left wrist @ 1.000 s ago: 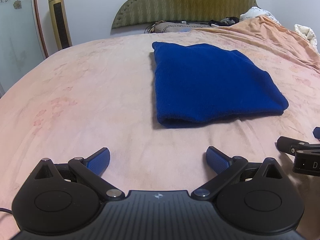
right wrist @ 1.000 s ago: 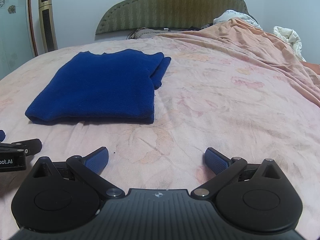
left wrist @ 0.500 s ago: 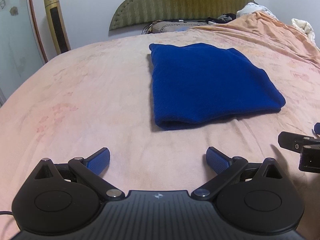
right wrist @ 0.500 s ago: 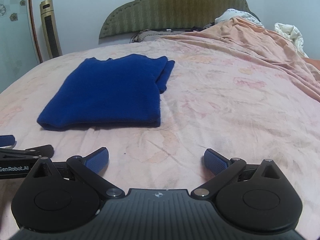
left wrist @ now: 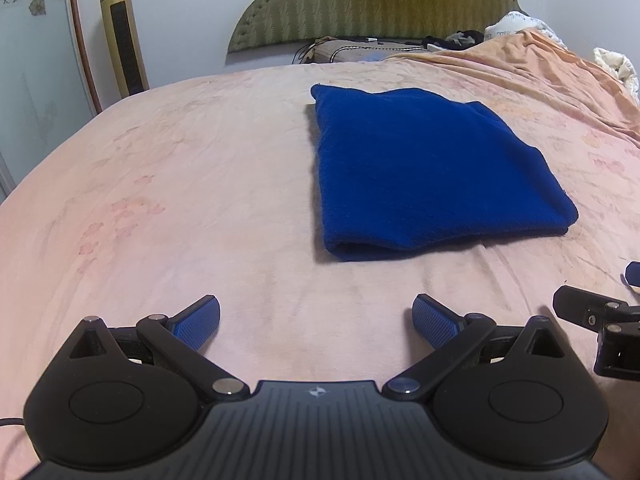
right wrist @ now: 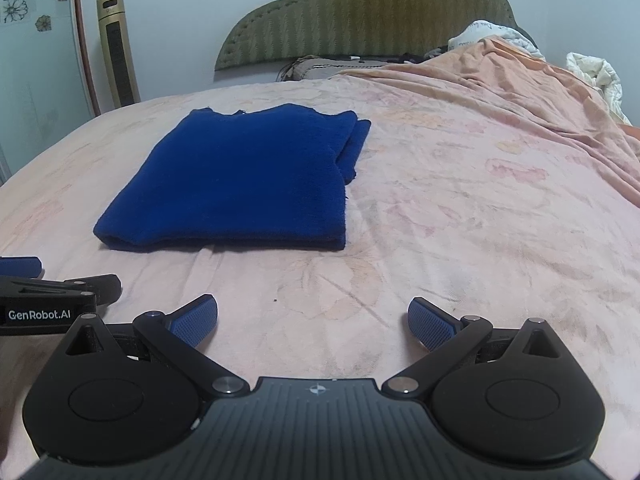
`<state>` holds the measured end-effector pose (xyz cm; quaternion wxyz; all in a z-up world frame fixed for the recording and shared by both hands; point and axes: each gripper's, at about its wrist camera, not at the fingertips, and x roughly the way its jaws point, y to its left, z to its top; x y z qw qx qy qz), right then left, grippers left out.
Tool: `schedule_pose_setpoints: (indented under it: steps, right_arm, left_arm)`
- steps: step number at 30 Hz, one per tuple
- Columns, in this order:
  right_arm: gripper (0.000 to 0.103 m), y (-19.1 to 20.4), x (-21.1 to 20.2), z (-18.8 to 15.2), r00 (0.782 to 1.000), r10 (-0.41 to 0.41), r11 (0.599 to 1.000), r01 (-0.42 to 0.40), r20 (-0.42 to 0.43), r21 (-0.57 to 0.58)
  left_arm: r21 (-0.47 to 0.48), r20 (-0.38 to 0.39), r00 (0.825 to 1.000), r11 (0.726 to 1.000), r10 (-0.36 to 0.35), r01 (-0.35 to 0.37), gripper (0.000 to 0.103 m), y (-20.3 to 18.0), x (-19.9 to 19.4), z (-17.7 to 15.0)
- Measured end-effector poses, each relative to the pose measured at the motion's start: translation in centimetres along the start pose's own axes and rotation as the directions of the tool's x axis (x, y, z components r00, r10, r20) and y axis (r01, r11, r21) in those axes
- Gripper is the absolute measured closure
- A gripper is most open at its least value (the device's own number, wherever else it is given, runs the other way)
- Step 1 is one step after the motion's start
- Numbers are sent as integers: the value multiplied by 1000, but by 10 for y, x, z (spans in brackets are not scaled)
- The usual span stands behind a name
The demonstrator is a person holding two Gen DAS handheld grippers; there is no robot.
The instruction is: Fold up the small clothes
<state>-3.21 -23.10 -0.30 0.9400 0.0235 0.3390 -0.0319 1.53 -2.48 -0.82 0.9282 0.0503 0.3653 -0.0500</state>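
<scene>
A dark blue knitted garment (left wrist: 428,172) lies folded into a flat rectangle on the pink bedspread (left wrist: 180,184); it also shows in the right wrist view (right wrist: 244,184), with a narrower layer sticking out at its far right. My left gripper (left wrist: 316,322) is open and empty, above the bedspread just short of the garment's near edge. My right gripper (right wrist: 312,322) is open and empty, to the right of the garment's near corner. Each gripper shows at the edge of the other's view: the right one (left wrist: 596,320), the left one (right wrist: 52,296).
A green padded headboard (left wrist: 380,4) and a pillow stand at the far end. A gold tower fan (left wrist: 122,36) stands by the wall at the left. A rumpled orange blanket (right wrist: 520,92) and white bedding (right wrist: 596,72) are heaped at the far right.
Both grippers have drawn back and tilted up a little, so the garment sits farther ahead in both views. The garment has not moved. Both grippers stay open.
</scene>
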Motion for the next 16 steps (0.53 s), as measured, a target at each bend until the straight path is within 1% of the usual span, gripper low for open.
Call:
schedule_pose_setpoints:
  steps: [10,12,14,16]
  right_arm:
    - [0,7,-2,1,1000,18,999,-17,7,-39]
    - [0,8,-2,2,1000,24,999,-23,6,-44]
    - [0,4,-1,5,1000,26,999,-25,5,-48]
    - [0,-4,2,10,1000,0,998,0,13,-58]
  left_arm:
    - [-4,-5,1000,1000,-10,10,0,9,0,2]
    - [-17,6,1000,1000,-8,8,0,19,-1,3]
    - [-39,17,1000,999,13,-12,0,35,-2,5]
    - [-56,21,999,997,46,-45,0,56,-2,8]
